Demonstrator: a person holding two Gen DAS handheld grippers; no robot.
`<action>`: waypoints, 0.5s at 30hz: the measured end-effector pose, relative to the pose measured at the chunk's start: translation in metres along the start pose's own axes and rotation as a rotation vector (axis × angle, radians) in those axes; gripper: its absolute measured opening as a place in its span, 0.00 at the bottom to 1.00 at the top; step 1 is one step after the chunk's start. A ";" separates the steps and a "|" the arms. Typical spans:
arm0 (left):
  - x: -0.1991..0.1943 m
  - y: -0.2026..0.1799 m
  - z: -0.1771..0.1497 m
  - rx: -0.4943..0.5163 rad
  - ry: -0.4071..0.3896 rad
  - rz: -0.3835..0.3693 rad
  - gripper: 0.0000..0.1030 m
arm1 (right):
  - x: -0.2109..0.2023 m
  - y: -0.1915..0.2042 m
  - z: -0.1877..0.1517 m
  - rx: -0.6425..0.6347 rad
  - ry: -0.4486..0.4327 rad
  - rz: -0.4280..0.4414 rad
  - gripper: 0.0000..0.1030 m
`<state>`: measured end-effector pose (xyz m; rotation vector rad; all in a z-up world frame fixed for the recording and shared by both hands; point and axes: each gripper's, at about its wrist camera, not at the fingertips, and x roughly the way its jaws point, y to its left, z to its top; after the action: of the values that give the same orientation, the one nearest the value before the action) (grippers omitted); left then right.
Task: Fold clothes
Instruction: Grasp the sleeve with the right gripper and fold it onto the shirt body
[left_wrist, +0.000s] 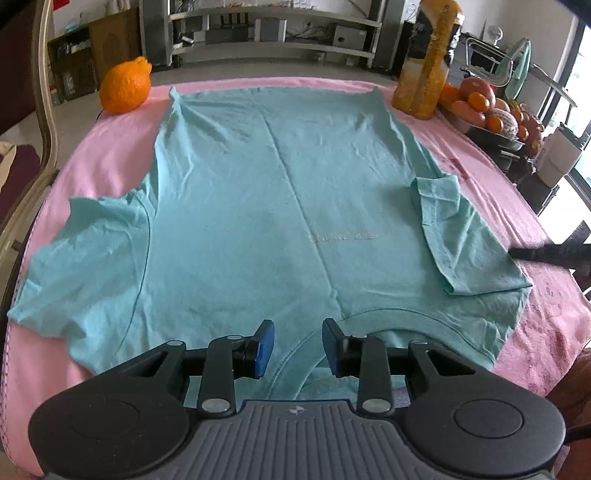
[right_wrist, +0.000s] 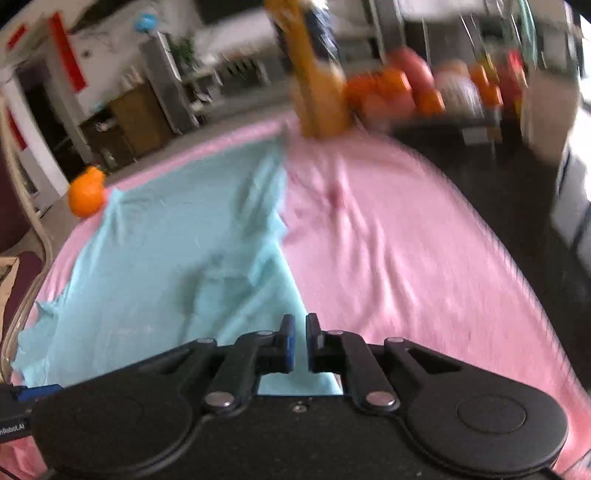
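A light teal T-shirt (left_wrist: 258, 206) lies flat on the pink cloth (left_wrist: 103, 155), collar toward me, hem at the far side. Its right sleeve (left_wrist: 454, 236) is folded in over the body; its left sleeve (left_wrist: 85, 251) is spread out. My left gripper (left_wrist: 298, 345) is open and empty just above the collar. My right gripper (right_wrist: 300, 341) hovers over the shirt's right edge (right_wrist: 280, 258), its jaws nearly together with a small gap and nothing between them. That view is motion blurred. A dark tip of the right gripper shows in the left wrist view (left_wrist: 546, 254).
An orange (left_wrist: 125, 88) sits at the far left corner of the cloth. A tall yellow bottle (left_wrist: 424, 62) stands at the far right. A tray of fruit (left_wrist: 491, 110) lies right of it. A chair frame (left_wrist: 40, 110) stands on the left.
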<state>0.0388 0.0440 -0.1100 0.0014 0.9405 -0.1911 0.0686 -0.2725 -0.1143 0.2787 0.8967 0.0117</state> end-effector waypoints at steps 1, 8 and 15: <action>0.001 0.001 0.000 -0.003 0.004 0.002 0.31 | 0.005 -0.001 -0.005 -0.014 0.045 -0.032 0.06; -0.003 0.000 0.000 0.008 -0.002 -0.001 0.31 | -0.008 0.004 -0.019 -0.052 0.148 -0.121 0.07; -0.008 0.004 0.005 -0.018 -0.028 -0.027 0.31 | -0.063 0.021 0.044 0.161 0.020 0.119 0.12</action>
<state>0.0387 0.0490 -0.1009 -0.0310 0.9144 -0.2074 0.0647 -0.2708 -0.0348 0.4829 0.9018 0.0528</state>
